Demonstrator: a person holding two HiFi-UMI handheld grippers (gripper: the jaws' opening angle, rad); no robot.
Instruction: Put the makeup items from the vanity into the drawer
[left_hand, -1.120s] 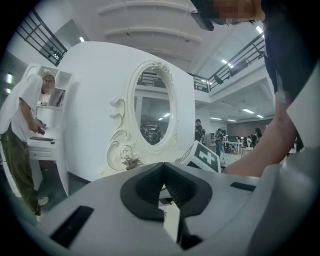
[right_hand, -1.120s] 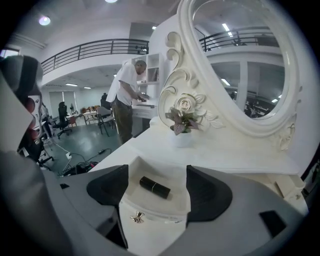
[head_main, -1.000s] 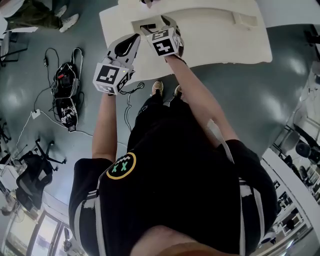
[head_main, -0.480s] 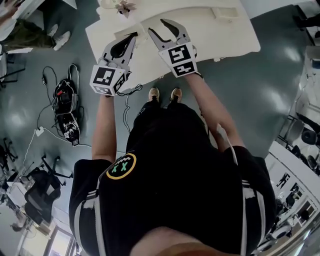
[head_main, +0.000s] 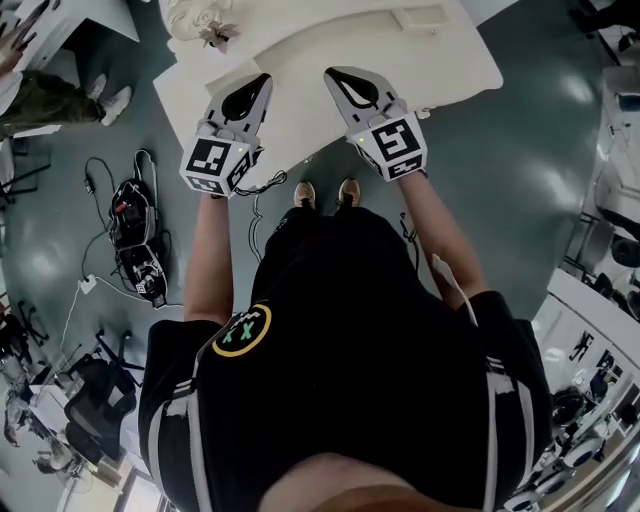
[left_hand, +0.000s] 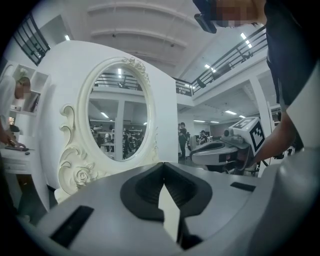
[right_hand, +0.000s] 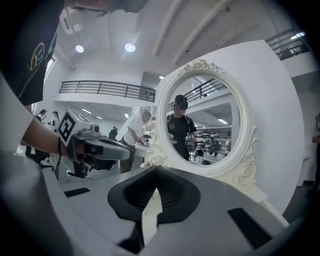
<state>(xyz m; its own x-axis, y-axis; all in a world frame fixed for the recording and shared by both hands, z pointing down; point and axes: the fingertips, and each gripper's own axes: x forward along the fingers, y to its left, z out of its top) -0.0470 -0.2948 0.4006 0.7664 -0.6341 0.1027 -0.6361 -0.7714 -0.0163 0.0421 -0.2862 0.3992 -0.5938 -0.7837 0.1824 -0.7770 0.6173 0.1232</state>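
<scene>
Over the white vanity desk's (head_main: 440, 60) front edge, grey left gripper (head_main: 262, 80) and right gripper (head_main: 336, 73) are held empty, fingers together (right just closed); reopening is advised before reaching.

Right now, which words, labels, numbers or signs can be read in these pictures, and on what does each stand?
"XX": green marks in the round emblem on the black shirt, head view.
Cubes on the left gripper and right gripper: black-and-white square markers only, no letters.
Reflections in the mirror: any signs there are too small to read.
</scene>
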